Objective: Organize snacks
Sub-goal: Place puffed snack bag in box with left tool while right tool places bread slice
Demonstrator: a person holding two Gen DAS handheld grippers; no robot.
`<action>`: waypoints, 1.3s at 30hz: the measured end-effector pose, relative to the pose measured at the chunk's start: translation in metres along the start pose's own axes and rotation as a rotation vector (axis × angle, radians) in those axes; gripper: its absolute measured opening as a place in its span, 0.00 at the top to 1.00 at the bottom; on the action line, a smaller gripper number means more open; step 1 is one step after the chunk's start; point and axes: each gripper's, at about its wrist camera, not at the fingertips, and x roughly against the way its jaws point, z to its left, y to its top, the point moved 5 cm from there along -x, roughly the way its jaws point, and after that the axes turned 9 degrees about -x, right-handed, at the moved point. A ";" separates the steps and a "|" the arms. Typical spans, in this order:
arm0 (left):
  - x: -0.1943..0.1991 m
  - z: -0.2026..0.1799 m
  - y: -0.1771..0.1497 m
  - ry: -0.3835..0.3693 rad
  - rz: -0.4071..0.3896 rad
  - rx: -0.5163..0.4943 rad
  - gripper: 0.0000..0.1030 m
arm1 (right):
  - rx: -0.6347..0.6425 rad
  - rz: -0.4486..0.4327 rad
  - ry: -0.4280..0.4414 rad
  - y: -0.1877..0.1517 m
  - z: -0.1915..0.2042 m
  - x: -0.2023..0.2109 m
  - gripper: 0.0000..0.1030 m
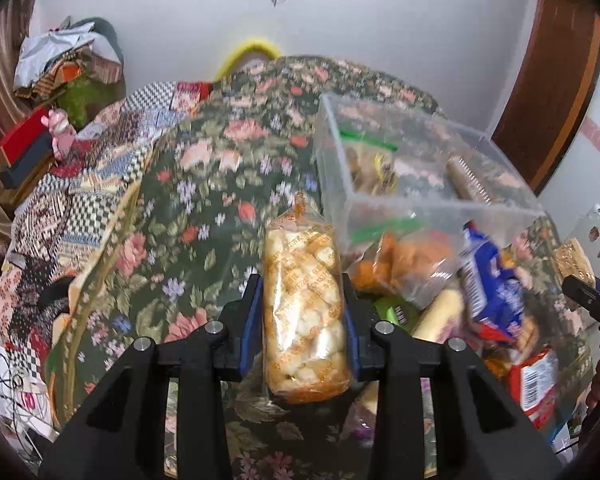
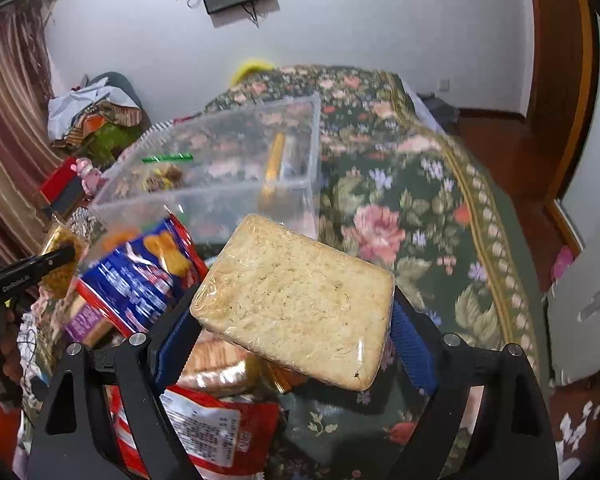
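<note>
My left gripper (image 1: 304,308) is shut on a clear bag of pale puffed snacks (image 1: 304,312), held upright above the floral cloth. My right gripper (image 2: 296,328) is shut on a wrapped beige crispy cake (image 2: 296,304), held above the table; it also shows in the left wrist view (image 1: 574,262). A clear plastic bin (image 1: 420,196) stands ahead and right of the left gripper, holding a green-sealed bag (image 1: 370,160) and a tube of biscuits (image 1: 470,182). In the right wrist view the bin (image 2: 228,196) is ahead and to the left.
Loose snacks lie in front of the bin: a blue packet (image 1: 496,276), an orange snack bag (image 1: 400,260), a red packet (image 2: 204,432). The floral tablecloth (image 2: 420,208) covers the table. A patchwork-covered surface (image 1: 80,200) and piled clutter (image 1: 68,64) lie at left.
</note>
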 end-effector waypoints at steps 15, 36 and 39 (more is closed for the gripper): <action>0.040 -0.038 0.063 -0.082 -0.150 -0.058 0.66 | 0.077 -0.137 0.058 0.057 0.039 0.013 0.17; -0.035 -0.070 0.110 -0.151 -0.070 -0.077 0.66 | 0.180 -0.020 0.051 0.085 0.070 -0.074 0.17; -0.047 -0.069 0.109 -0.147 -0.047 -0.085 0.66 | 0.208 -0.001 0.037 0.085 0.075 -0.084 0.17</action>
